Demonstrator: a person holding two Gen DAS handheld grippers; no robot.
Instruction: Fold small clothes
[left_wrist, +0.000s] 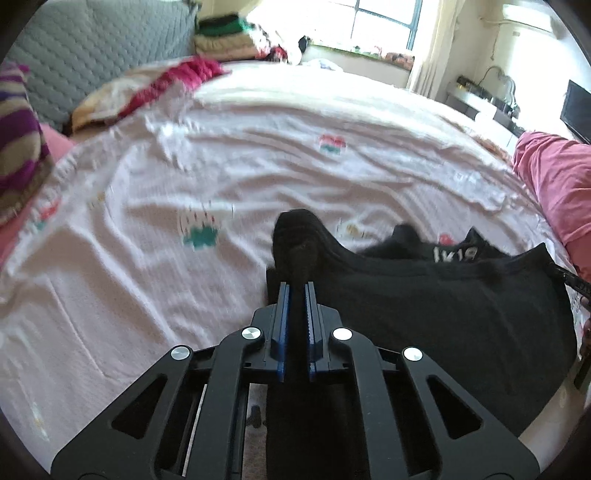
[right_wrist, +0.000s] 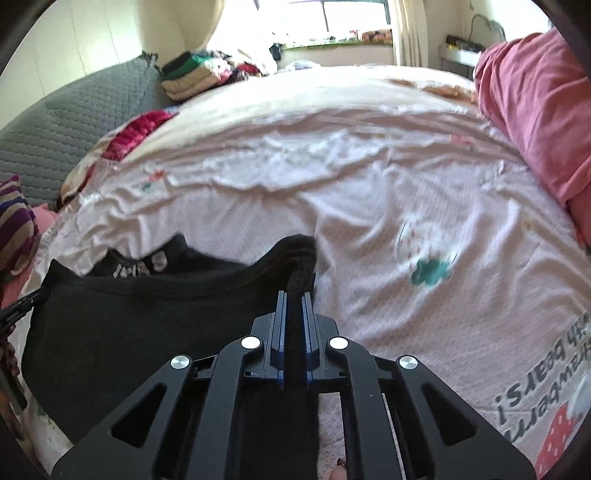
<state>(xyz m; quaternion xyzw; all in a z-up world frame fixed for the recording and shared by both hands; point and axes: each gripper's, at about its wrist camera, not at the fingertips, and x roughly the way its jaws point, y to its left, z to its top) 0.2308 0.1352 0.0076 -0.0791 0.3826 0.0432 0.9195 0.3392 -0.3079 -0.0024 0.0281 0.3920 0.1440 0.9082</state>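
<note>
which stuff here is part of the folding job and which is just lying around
In the job:
- black garment, pinched at two spots
- left gripper, shut on it
- right gripper, shut on it
- bed sheet, the work surface

Lying about:
- folded pile
- striped cloth
- red cloth
- pink pillow
- grey sofa

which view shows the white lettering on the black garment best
The left wrist view: the white lettering on the black fabric garment is sharper there. In the right wrist view it is more blurred.
</note>
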